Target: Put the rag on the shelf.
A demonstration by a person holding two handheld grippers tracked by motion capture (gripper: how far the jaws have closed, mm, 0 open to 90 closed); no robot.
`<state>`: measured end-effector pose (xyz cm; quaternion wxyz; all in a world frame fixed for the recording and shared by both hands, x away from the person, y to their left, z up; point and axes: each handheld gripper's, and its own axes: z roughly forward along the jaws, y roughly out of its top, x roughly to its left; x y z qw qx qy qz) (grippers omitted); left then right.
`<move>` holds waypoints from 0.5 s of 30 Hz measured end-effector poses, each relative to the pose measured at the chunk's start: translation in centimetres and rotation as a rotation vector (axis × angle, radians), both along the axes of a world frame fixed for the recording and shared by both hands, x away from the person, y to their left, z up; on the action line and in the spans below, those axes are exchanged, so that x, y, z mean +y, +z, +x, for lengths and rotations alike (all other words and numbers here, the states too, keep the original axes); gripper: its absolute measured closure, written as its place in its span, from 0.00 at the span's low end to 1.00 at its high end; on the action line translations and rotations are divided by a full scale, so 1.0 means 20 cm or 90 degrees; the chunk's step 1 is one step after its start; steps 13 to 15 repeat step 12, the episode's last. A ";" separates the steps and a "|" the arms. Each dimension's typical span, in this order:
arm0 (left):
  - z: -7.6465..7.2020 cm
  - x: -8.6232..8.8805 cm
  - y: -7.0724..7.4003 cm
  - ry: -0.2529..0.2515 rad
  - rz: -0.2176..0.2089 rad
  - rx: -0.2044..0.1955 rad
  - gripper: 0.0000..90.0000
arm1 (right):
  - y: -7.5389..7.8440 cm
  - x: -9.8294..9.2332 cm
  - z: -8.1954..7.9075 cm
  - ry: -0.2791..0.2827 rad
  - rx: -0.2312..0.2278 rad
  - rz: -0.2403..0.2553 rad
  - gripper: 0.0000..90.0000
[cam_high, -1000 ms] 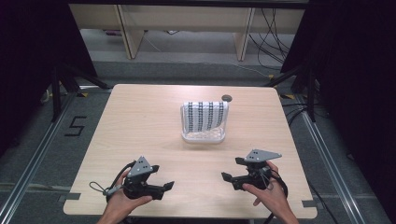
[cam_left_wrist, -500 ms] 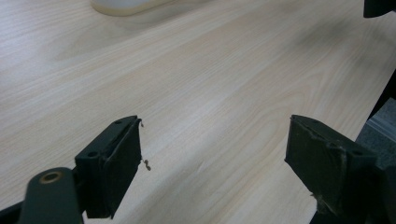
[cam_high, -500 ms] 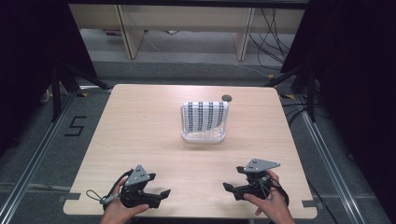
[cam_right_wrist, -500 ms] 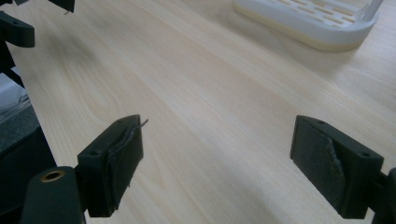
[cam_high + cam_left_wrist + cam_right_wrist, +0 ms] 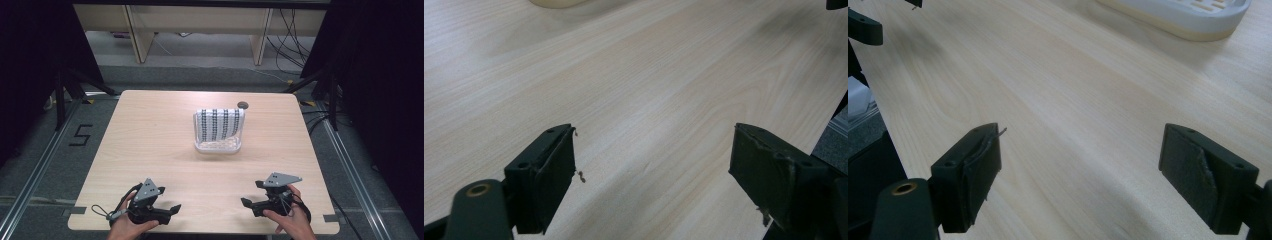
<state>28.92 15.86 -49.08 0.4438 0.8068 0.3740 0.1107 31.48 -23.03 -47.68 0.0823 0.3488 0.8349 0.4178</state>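
Pale wood-grain worktop fills the middle of a dim room, with grey floor, rails and trailing cables around it. Toward its far side stands a white slotted plastic basket with a white cloth printed in dark stripes draped over its rim; a small dark round hole sits just behind the basket.

Both tools lie well short of the basket, at the worktop's near edge. The left hand-held gripper has its jaws spread wide over bare wood, holding nothing, and the right hand-held gripper is likewise wide apart and empty. In the right gripper view the basket's rim shows beyond the jaws.

Judging from here, the light basket could skid or tip if a jaw pushes its wall instead of pinching the cloth, and a pull on the cloth alone might drag the basket along. The worn pads may also slip on thin fabric.

Compared with a second ago, both hand-held grippers sit closer to the near edge, farther from the basket, which has not moved.
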 end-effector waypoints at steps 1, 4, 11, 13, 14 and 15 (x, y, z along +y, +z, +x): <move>0.00 0.00 0.00 -0.002 0.003 0.002 0.20 | 0.00 0.00 0.00 -0.003 0.002 -0.001 0.20; 0.01 0.02 0.00 -0.010 0.020 0.000 0.20 | 0.00 0.00 0.00 -0.007 0.004 -0.003 0.20; 0.01 0.02 -0.01 -0.006 0.025 0.002 0.20 | -0.01 0.00 0.00 -0.014 0.010 -0.003 0.20; 0.01 0.02 -0.01 -0.002 0.013 0.000 0.20 | -0.01 -0.01 0.01 -0.012 0.001 -0.010 0.20; 0.01 0.02 -0.01 -0.002 0.013 0.000 0.20 | -0.01 -0.01 0.01 -0.012 0.001 -0.010 0.20; 0.01 0.02 -0.01 -0.002 0.013 0.000 0.20 | -0.01 -0.01 0.01 -0.012 0.001 -0.010 0.20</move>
